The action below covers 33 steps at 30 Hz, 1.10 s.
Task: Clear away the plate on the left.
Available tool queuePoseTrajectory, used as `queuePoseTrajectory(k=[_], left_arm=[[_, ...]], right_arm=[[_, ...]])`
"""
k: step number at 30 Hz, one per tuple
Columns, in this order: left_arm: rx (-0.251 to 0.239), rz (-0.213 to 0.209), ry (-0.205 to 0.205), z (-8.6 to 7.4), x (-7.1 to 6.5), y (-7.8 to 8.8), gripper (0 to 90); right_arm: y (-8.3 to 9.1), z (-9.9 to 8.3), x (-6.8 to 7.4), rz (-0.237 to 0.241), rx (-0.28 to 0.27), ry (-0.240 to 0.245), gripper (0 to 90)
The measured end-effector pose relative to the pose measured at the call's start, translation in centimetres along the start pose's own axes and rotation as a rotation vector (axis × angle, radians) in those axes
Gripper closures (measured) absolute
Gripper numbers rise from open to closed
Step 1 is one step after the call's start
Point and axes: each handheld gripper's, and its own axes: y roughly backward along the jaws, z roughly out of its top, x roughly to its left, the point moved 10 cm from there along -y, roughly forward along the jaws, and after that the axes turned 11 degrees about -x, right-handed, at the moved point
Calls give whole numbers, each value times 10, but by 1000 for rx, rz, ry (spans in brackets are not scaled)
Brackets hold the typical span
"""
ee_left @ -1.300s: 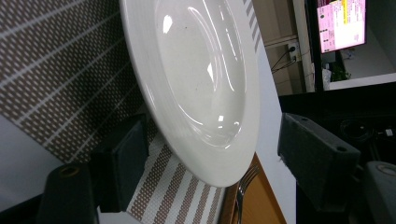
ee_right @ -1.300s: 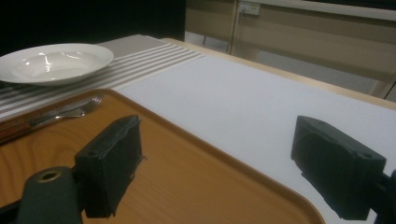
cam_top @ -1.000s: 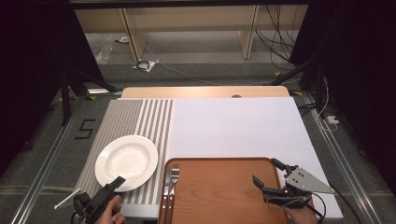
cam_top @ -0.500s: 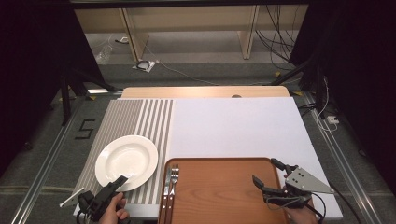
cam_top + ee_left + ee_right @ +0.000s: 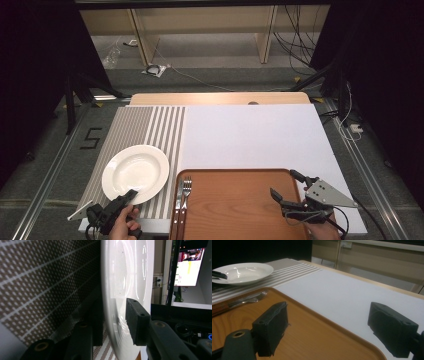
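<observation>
A white plate (image 5: 135,172) lies on the striped placemat (image 5: 150,125) at the near left. My left gripper (image 5: 131,195) has its jaws over and under the plate's near rim. In the left gripper view the plate (image 5: 125,270) runs between them; the jaws of the left gripper (image 5: 113,320) have just been closing and the pads now meet the rim. My right gripper (image 5: 283,182) stands open above the right end of the wooden tray (image 5: 235,171), with nothing between its jaws (image 5: 327,322). From there the plate (image 5: 244,272) sits far left.
A fork (image 5: 186,192) and a knife (image 5: 178,197) lie side by side at the tray's left end, also in the right gripper view (image 5: 254,300). A white mat (image 5: 250,135) covers the table's middle and right. Shelves and cables stand beyond the far edge.
My left gripper has slid a little forward onto the plate's near rim and its jaws have narrowed around it. The right gripper has kept still.
</observation>
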Motion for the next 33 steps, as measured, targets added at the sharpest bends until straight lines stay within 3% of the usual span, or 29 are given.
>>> queuePoseTrajectory(k=[8,16,21,23,26,33], left_arm=[[3,13,22,1,3,-3,744],[0,1,47,2,3,-4,760],[-4,-22,114,5,4,-3,782],[-4,-11,94,6,4,-3,797],[14,-18,122,3,5,-3,797],[15,-53,114,4,-3,-1,797]], right_arm=[[0,0,0,1,1,1,173],[0,0,0,0,-2,-2,173],[0,0,0,0,-2,-1,173],[0,0,0,0,-4,-3,173],[0,0,0,0,-4,-4,173],[0,0,-1,0,0,-4,173]])
